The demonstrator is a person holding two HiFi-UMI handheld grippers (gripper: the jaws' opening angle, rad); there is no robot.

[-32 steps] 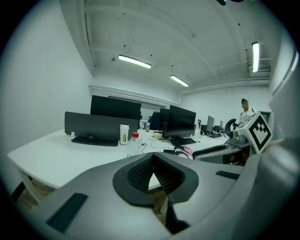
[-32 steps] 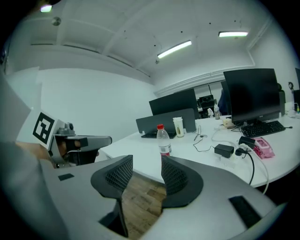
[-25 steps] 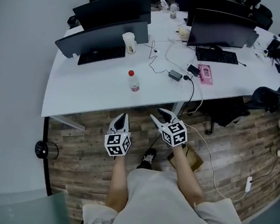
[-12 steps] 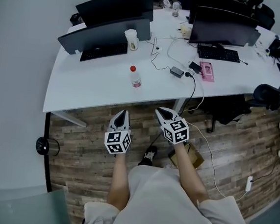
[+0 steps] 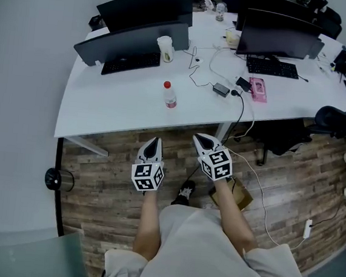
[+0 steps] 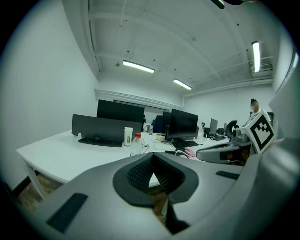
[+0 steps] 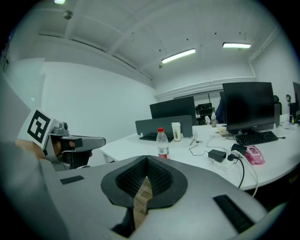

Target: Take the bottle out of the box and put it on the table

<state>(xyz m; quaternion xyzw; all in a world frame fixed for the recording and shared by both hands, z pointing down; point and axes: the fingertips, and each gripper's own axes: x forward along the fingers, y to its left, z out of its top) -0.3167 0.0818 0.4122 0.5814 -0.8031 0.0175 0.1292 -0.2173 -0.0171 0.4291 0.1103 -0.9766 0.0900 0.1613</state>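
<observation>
The bottle stands upright on the table, so the left gripper, pressed together, and the right gripper, just closed on nothing, should hold well clear of it.

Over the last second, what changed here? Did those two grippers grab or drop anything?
The right gripper has just closed its jaws: a second ago they were spread apart, and now they meet with nothing between them. Nothing was taken hold of or let go. The rest stayed as it was: the left gripper is shut and empty, both are held in front of the table, and the bottle stands on it untouched.
</observation>
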